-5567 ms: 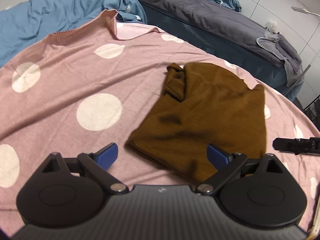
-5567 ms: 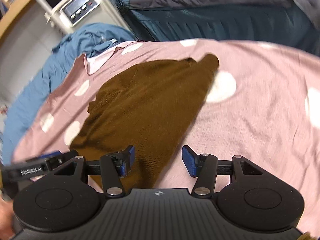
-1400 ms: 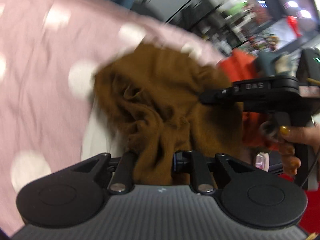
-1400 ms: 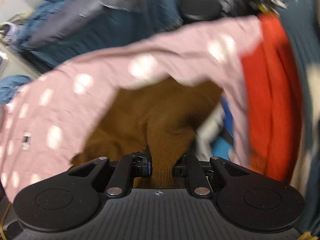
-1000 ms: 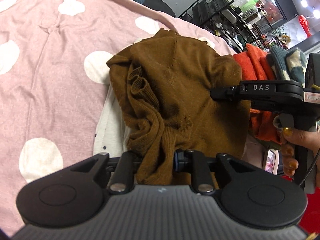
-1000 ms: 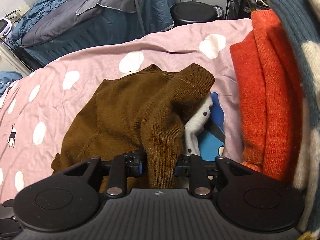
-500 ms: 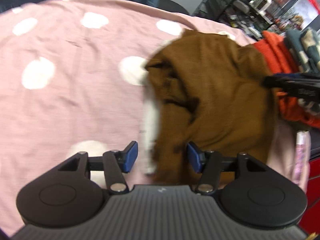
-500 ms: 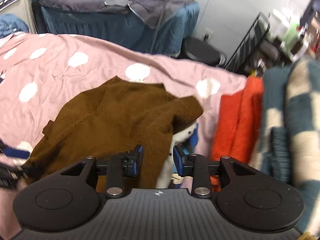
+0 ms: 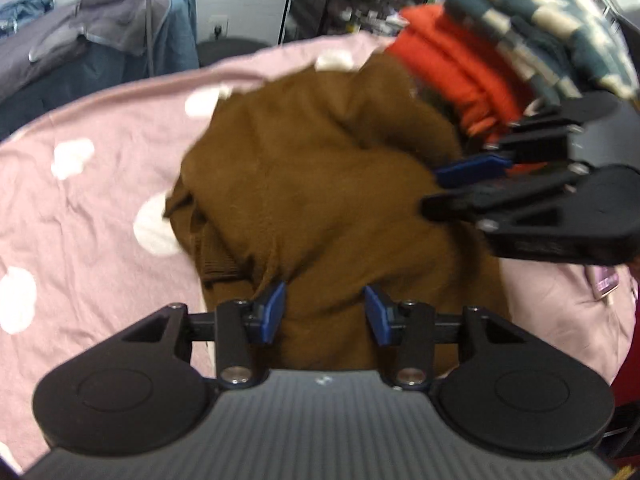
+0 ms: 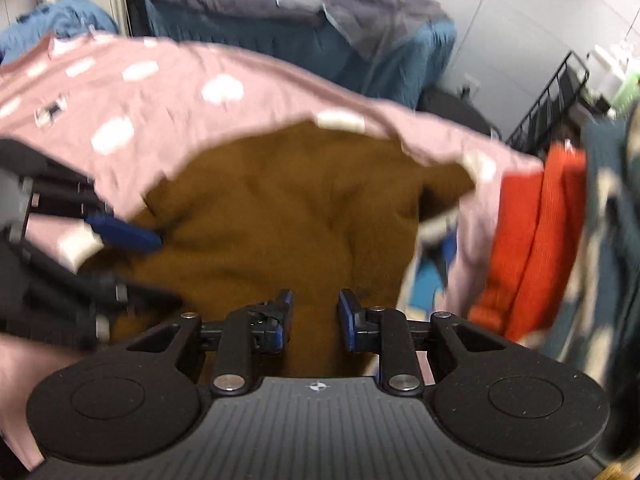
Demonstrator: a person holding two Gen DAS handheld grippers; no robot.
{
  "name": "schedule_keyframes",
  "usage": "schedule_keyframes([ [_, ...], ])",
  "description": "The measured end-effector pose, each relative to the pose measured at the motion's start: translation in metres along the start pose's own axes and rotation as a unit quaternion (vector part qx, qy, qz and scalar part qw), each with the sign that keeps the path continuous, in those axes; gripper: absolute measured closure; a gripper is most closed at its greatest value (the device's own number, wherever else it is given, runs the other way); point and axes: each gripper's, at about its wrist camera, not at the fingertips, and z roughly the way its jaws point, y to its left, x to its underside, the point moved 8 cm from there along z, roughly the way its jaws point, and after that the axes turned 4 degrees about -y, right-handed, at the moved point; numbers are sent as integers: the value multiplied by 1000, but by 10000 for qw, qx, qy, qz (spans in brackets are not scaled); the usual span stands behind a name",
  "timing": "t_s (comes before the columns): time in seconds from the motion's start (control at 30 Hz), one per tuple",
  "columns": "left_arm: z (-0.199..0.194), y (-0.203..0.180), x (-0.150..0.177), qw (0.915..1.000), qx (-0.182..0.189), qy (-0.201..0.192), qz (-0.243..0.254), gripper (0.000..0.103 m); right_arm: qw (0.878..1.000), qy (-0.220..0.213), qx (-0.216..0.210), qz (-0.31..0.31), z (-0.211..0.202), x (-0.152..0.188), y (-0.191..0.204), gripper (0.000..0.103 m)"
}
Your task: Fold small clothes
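A brown knitted sweater [image 9: 320,184] lies folded and a little bunched on the pink polka-dot sheet [image 9: 88,200]. It also shows in the right wrist view [image 10: 296,216]. My left gripper [image 9: 324,312] is open, its blue pads on either side of the sweater's near edge. My right gripper [image 10: 312,320] is open over the sweater's near edge and holds nothing. The right gripper also shows at the right of the left wrist view [image 9: 500,184], and the left gripper at the left of the right wrist view [image 10: 120,248].
An orange knit [image 9: 452,56] and a dark blue checked garment [image 9: 560,24] are stacked just right of the sweater. A white and blue garment [image 10: 436,256] peeks out under it. A bed with grey and blue bedding [image 10: 304,4] and a black rack [image 10: 548,96] stand behind.
Both grippers have let go of the sweater and opened. It now lies on the pile beside the orange knit, and both grippers have pulled back slightly.
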Motion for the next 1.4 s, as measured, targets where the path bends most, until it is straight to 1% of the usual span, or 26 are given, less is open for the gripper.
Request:
schedule_keyframes([
  [0.07,4,1,2,9999,39,30,89,58,9999,-123,-45,10,-2,10,2,61],
  [0.13,3,-1,0,9998,-4,81,206,56,9998,-161,24,-128,-3,11,6,61],
  [0.17,1,-3,-1,9997,-36,121,220,52,9998,-163,65,-91,-5,7,8,60],
  [0.2,-3,-7,-3,9997,-69,133,211,45,9998,-186,58,49,-8,2,8,54],
  [0.23,-11,-8,-5,9997,-104,99,194,40,9996,-228,17,190,-13,-3,8,46],
  [0.3,-28,-11,-13,9996,-220,-48,163,17,9993,-234,3,302,-23,-11,10,38],
  [0.33,-38,-12,-18,9995,-254,-132,164,11,9994,-199,32,294,-28,-13,11,34],
  [0.37,-48,-14,-23,9992,-289,-216,184,1,9995,-160,64,279,-32,-15,12,32],
  [0.43,-65,-14,-35,9983,-445,-299,248,0,9995,-100,125,278,-42,-18,12,13],
  [0.47,-73,-15,-40,9978,-523,-297,285,0,9994,-70,157,289,-46,-19,11,9],
  [0.5,-80,-16,-44,9974,-573,-301,332,0,9993,-55,205,304,-52,-21,10,1],
  [0.53,-86,-17,-47,9968,-632,-293,381,0,9992,-45,239,322,-56,-21,9,0],
  [0.73,-104,-18,-52,9929,-1041,1,580,0,9988,68,325,373,-74,-20,6,0],
  [0.9,-106,-17,-46,9946,-948,78,410,0,9989,119,321,318,-80,-17,11,0],
  [0.93,-104,-16,-44,9939,-1006,95,446,0,9989,166,310,324,-79,-15,12,0],
  [1.07,-100,-13,-38,9834,-1635,319,720,0,9986,304,321,298,-77,-13,18,0],
  [1.1,-100,-12,-37,9830,-1641,349,740,0,9985,332,336,261,-76,-12,19,0],
  [1.17,-99,-11,-36,9854,-1503,408,690,0,9984,382,382,187,-75,-11,22,0],
  [1.23,-101,-12,-37,9875,-1396,385,626,0,9983,417,396,104,-75,-9,24,0],
  [1.4,-100,-14,-36,9869,-1393,432,688,0,9980,496,395,59,-75,-6,25,0],
])
